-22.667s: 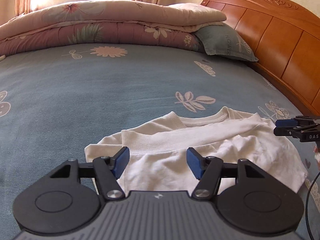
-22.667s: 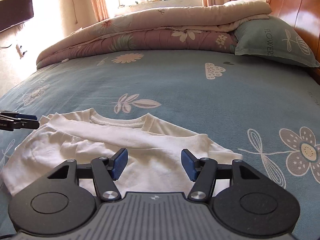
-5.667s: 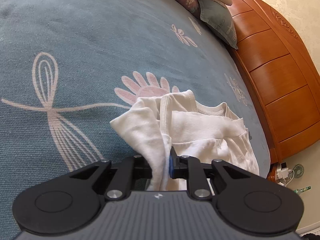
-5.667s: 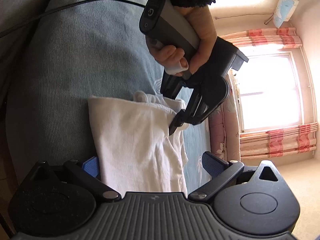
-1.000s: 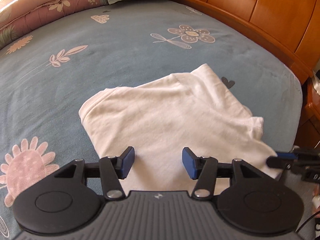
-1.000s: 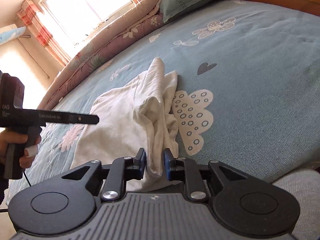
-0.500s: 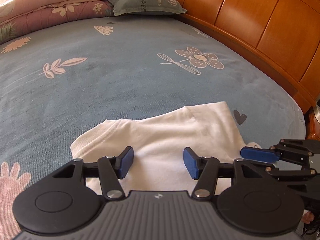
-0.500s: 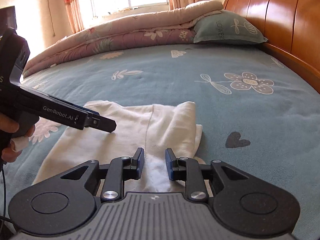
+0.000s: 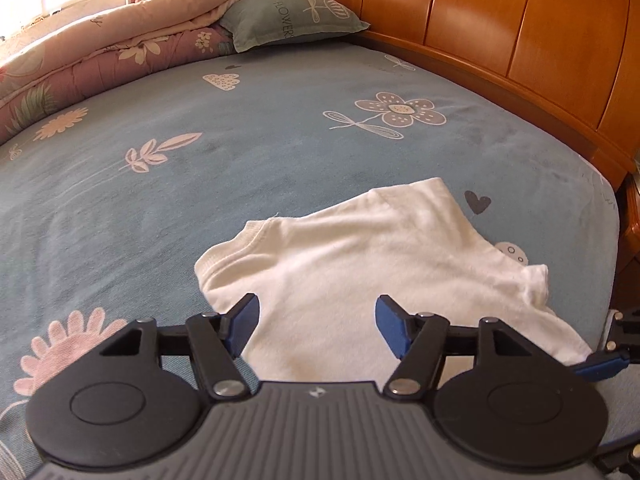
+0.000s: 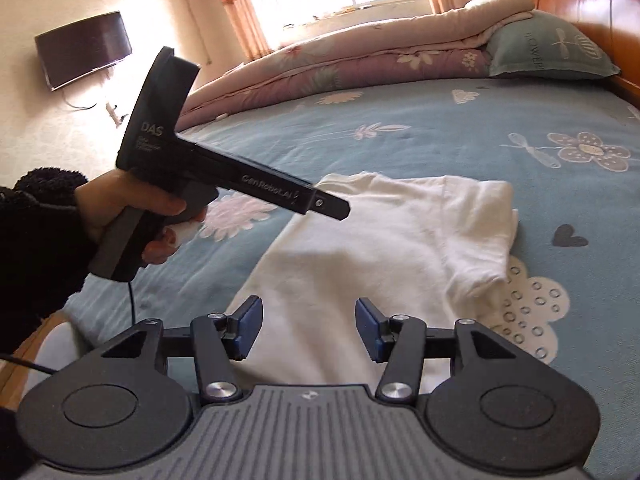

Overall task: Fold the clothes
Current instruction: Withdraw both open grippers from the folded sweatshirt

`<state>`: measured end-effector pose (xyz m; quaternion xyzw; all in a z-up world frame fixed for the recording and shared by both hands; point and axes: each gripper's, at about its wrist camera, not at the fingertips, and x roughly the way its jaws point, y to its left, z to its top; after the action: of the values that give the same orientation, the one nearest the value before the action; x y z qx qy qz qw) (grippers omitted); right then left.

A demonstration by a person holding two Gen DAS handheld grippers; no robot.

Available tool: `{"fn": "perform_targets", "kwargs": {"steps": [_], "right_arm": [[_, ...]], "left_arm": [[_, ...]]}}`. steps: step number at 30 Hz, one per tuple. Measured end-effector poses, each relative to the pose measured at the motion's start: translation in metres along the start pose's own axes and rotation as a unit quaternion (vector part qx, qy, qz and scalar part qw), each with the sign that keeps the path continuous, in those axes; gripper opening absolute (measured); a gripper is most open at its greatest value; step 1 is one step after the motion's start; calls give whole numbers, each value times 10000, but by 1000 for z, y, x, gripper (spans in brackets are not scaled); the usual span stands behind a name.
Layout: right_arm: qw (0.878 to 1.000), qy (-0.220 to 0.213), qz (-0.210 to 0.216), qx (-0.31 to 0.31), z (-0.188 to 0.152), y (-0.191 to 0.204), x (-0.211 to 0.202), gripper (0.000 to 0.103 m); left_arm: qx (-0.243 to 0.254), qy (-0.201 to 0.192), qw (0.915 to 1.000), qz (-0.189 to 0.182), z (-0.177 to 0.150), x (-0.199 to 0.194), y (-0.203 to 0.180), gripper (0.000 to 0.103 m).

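1 white shirt (image 9: 360,264) lies on the blue flowered bedsheet (image 9: 168,184), near the bed's front right corner, doubled into a rough rectangle; collar rib at the far left edge, a loose sleeve flap trailing off the right side over a cloud print. Fold is uneven, edges not squared.

Left gripper (image 9: 316,318): jaws wide, nothing held, hovering over the near edge of the shirt. Right gripper (image 10: 308,322): jaws wide, nothing held, also above the near edge. In the right wrist view a hand (image 10: 132,216) in a dark fleecy sleeve carries the left gripper's body above the cloth.

Risks, as judged: the trailing flap could slip out or bunch if the next pinch takes only 1 layer; soft sheet may drag with the cloth; shirt sits close to the mattress edge and could slide off.

Surroundings: wooden headboard (image 9: 500,40) at right, green pillow (image 9: 288,16) and rolled quilts (image 9: 100,60) far, window and curtains beyond, dark wall screen (image 10: 84,48) far left.
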<state>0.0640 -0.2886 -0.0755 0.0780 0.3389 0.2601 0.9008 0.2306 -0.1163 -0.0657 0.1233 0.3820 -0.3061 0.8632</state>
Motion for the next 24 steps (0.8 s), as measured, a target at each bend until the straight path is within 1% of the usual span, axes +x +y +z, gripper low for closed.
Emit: {"fn": "perform_targets", "kwargs": {"steps": [1,2,4,10,13,15,18,20,22,23,24], "right_arm": [[10000,63,69,4,-2,4,5,59],[9998,125,139,8,-3,8,10,65],[9993,250,278,16,-6,16,20,68],[9956,625,694,39,-15,40,50,69],[9926,823,893,81,-20,50,65,69],[9903,967,976,193,-24,50,73,71],[9907,921,995,127,-23,49,53,70],[9934,685,919,35,-19,44,27,70],[9970,355,673,-100,-14,37,3,70],[9982,260,524,-124,-12,31,-5,70],[9990,273,334,-82,-13,22,-4,70]], "left_arm": [[21,3,10000,28,-2,-7,0,65],[38,-4,10000,33,-4,-13,0,65],[47,-62,10000,-25,-7,-25,0,66],[-140,-216,9994,-218,-10,-45,-3,67],[-121,-241,9993,-274,-13,-51,-6,67],[-97,-231,9993,-282,-15,-53,-7,67],[-101,-181,9991,-360,-20,-57,-4,67],[-76,-162,9988,-453,-24,-59,-3,67],[13,-181,9982,-568,-28,-57,-7,67],[63,-180,9974,-691,-31,-55,-10,66],[71,-163,9964,-823,-34,-52,-14,66]]}}
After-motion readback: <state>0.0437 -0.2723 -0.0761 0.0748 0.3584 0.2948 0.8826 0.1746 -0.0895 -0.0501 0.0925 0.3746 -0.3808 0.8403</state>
